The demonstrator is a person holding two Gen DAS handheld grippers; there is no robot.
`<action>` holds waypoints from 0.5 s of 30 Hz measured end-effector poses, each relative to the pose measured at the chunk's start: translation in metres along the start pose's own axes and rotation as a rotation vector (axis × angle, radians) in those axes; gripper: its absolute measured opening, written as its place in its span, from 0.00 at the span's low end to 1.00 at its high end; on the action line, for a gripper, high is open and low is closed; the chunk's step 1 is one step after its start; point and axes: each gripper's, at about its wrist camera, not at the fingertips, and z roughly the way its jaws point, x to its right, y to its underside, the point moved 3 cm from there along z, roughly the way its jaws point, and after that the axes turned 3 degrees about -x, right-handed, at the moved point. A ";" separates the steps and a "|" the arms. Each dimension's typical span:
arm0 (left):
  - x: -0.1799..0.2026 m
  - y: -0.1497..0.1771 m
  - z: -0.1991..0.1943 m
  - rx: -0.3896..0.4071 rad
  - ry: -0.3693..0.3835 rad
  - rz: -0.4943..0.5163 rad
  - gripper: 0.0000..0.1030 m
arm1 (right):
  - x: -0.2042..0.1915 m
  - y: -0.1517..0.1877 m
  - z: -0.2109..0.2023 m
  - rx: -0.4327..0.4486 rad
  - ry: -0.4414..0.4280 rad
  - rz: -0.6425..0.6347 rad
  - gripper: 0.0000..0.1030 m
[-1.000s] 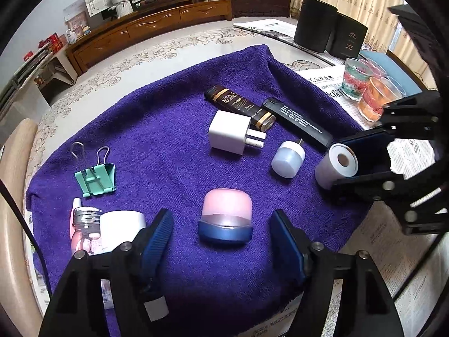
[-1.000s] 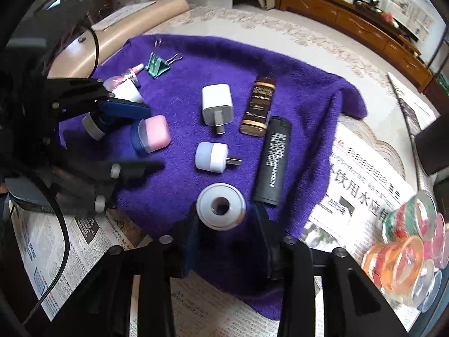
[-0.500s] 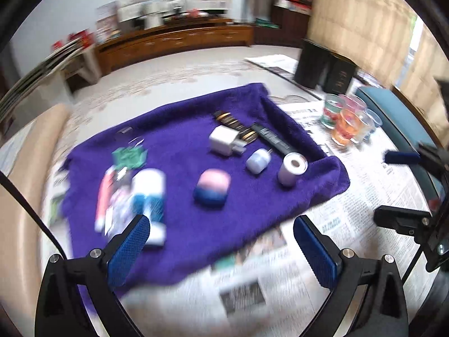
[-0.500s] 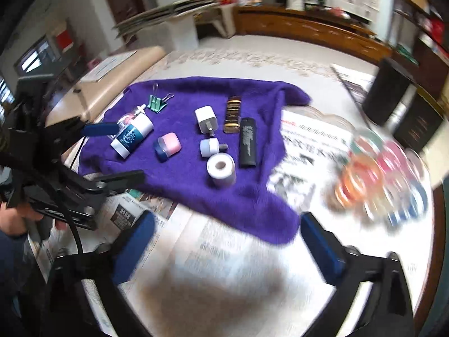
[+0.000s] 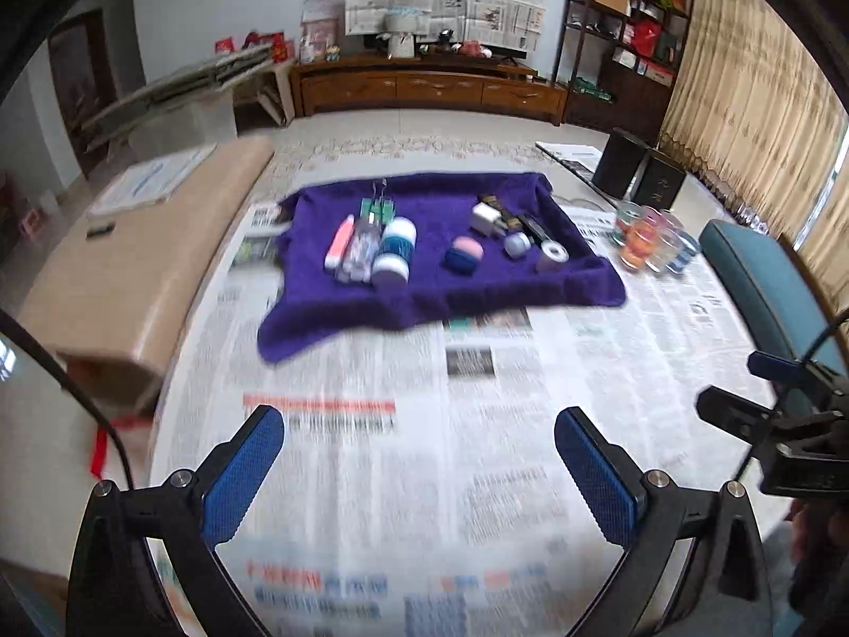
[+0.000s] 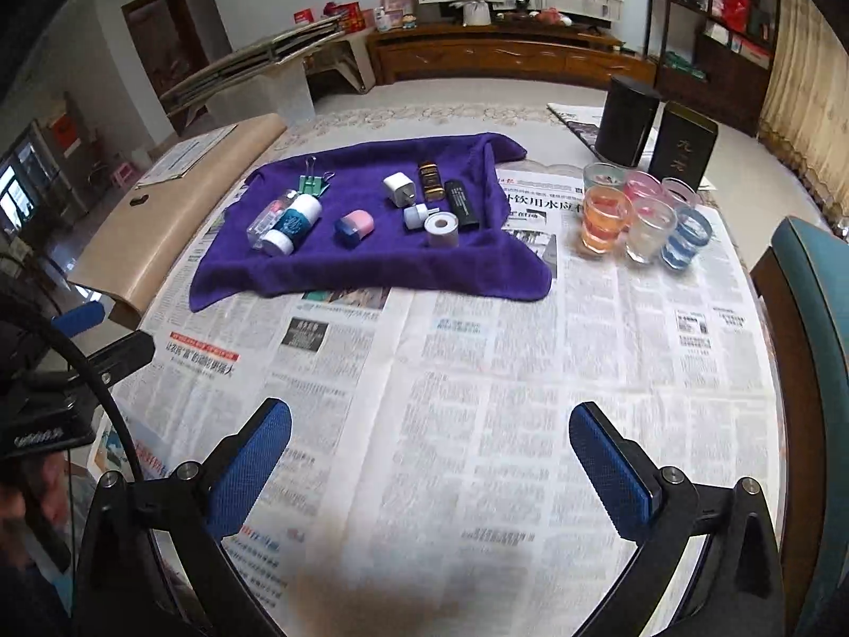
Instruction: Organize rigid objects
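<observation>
A purple towel (image 6: 366,265) (image 5: 477,292) lies on the newspaper-covered table, far from both grippers. On it lie a green binder clip (image 6: 314,181), a white-and-teal bottle (image 6: 293,224), a pink-and-blue case (image 6: 354,228) (image 5: 464,255), a white charger (image 6: 398,188), a small white plug light (image 6: 416,216), a white tape roll (image 6: 443,229) (image 5: 552,255), a brown tube (image 6: 431,180) and a black lighter (image 6: 461,203). My left gripper (image 5: 419,470) is open and empty over the newspaper. My right gripper (image 6: 430,470) is open and empty too.
Several coloured glasses (image 6: 637,217) (image 5: 652,239) stand right of the towel. Two black tins (image 6: 655,132) stand behind them. A beige bench (image 6: 175,212) runs along the left edge. A teal chair (image 6: 817,318) is at the right. Newspaper (image 6: 477,382) covers the table.
Both grippers have pulled back and up from the towel, letting go of the pink-and-blue case and the tape roll. Their jaws have opened wide. The objects stay on the towel.
</observation>
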 end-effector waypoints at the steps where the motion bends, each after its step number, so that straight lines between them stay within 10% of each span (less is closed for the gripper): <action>1: -0.001 0.007 -0.006 -0.009 0.008 -0.007 1.00 | -0.004 0.005 -0.006 0.002 0.006 0.007 1.00; 15: -0.009 0.065 -0.054 -0.017 -0.023 -0.001 1.00 | -0.054 0.060 -0.061 0.057 0.088 0.054 1.00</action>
